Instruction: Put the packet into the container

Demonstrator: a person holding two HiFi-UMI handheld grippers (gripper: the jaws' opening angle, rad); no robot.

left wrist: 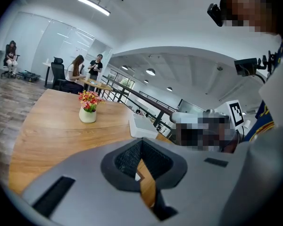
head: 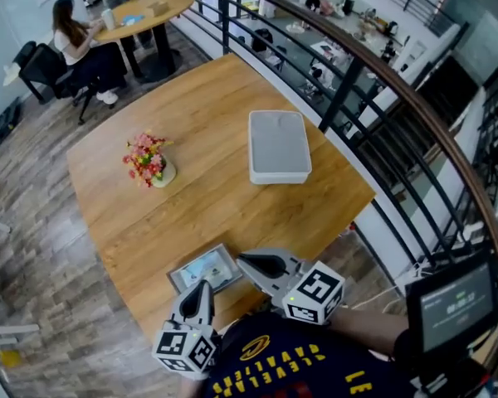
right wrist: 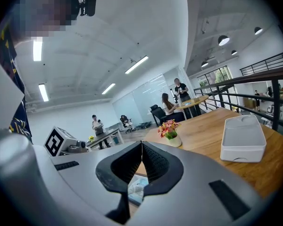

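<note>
packet (head: 204, 269): lying flat at the near edge of the wooden table (head: 191, 214), not yet picked up, sitting well apart from the white container (head: 278, 146).

white container: sitting towards the far side of the table, near the railing (head: 349, 81); looking either lidded or shallow, not clear which.

left gripper (head: 206, 287): hovering just beside the packet's near edge, jaws pressed together, gripping nothing.

right gripper (head: 242, 259): hanging just right of the packet, jaws likewise closed tight, carrying nothing.

flower pot (head: 149, 162): standing left of the container, off the likely carrying path.

risks, as judged:
- nudging the packet off the near edge by arriving with jaws not yet parted
- pinching only a thin corner of so flat a packet and losing it mid-carry
- finding the container lidded, so needing the other gripper for opening it first
- bumping the container towards the railing side while lowering the packet
</note>
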